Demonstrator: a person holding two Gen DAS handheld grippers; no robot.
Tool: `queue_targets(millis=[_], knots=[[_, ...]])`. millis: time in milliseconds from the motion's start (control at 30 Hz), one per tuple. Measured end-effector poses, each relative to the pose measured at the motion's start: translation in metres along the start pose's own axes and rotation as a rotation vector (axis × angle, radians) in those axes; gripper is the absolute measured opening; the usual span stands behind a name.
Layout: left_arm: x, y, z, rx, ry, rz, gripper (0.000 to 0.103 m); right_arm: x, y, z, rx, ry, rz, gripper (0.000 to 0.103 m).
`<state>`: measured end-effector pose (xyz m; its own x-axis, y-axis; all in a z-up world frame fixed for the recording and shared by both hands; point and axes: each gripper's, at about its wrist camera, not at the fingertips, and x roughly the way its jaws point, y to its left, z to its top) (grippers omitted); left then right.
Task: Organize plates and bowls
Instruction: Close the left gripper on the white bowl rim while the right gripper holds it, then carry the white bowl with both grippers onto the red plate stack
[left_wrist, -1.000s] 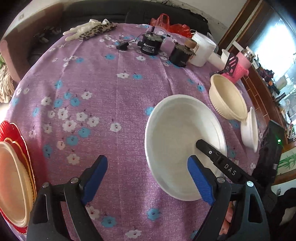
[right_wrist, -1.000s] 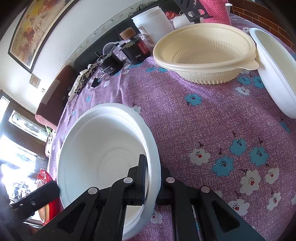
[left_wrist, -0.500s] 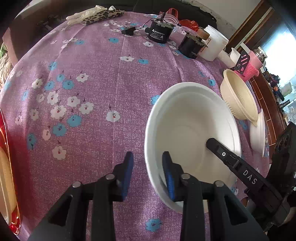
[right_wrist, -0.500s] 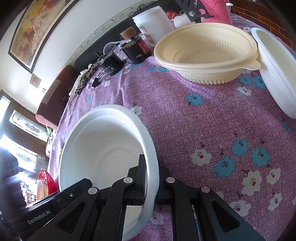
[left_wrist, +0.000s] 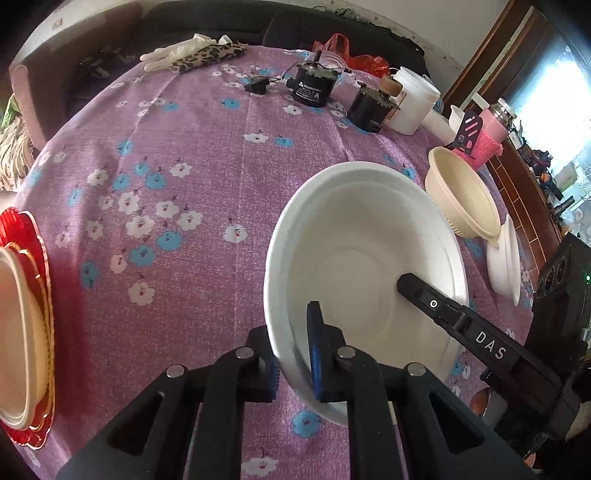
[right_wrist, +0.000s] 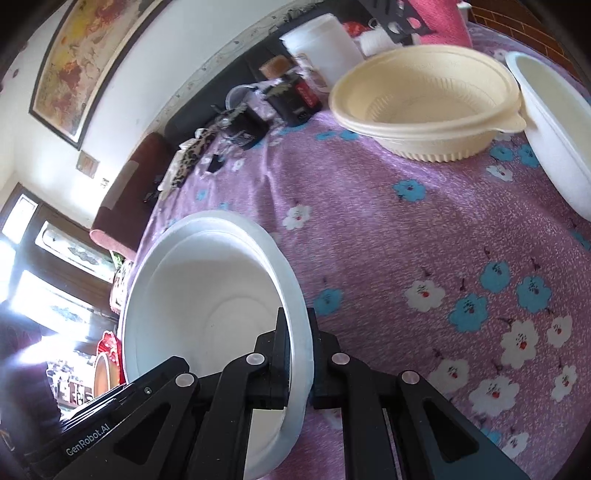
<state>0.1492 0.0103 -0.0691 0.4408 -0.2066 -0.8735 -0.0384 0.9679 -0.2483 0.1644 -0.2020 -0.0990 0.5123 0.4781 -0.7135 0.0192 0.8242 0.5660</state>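
Both the left gripper (left_wrist: 293, 356) and right gripper (right_wrist: 297, 356) pinch opposite rims of the wide white foam bowl (left_wrist: 364, 273), tilted above the purple flowered surface (left_wrist: 192, 155). Keeping both grips level should prevent flexing the thin rim.

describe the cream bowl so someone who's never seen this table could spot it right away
Start from the purple flowered tablecloth and go to its far right side, in front of the pink basket. The cream bowl sits there beside a white bowl. Unlike the smooth white ones, it is pale yellow, with ribbed sides.
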Motion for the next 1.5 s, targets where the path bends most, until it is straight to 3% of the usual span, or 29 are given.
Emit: queue_targets(millis=[400, 633, 833, 1067, 1300, 1500], knots=[[-0.054, 0.04, -0.025, -0.036, -0.073, -0.013, 0.012, -0.029, 0.058, -0.031, -0.082, -0.06, 0.021, 0.007], [-0.1, 0.089, -0.036, -0.088, -0.158, 0.005, 0.013, -0.032, 0.122, -0.048, -0.185, -0.066, 0.044, 0.008], [-0.13, 0.143, -0.041, -0.145, -0.2, 0.07, 0.013, -0.012, 0.181, -0.068, -0.254, -0.041, 0.092, 0.008], [-0.141, 0.197, -0.047, -0.205, -0.187, 0.155, 0.016, 0.027, 0.233, -0.093, -0.31, 0.0, 0.115, 0.008], [-0.142, 0.226, -0.051, -0.229, -0.189, 0.212, 0.017, 0.053, 0.251, -0.107, -0.338, 0.017, 0.086, 0.008], [-0.141, 0.242, -0.055, -0.249, -0.182, 0.201, 0.019, 0.063, 0.256, -0.115, -0.35, 0.02, 0.069, 0.008]])
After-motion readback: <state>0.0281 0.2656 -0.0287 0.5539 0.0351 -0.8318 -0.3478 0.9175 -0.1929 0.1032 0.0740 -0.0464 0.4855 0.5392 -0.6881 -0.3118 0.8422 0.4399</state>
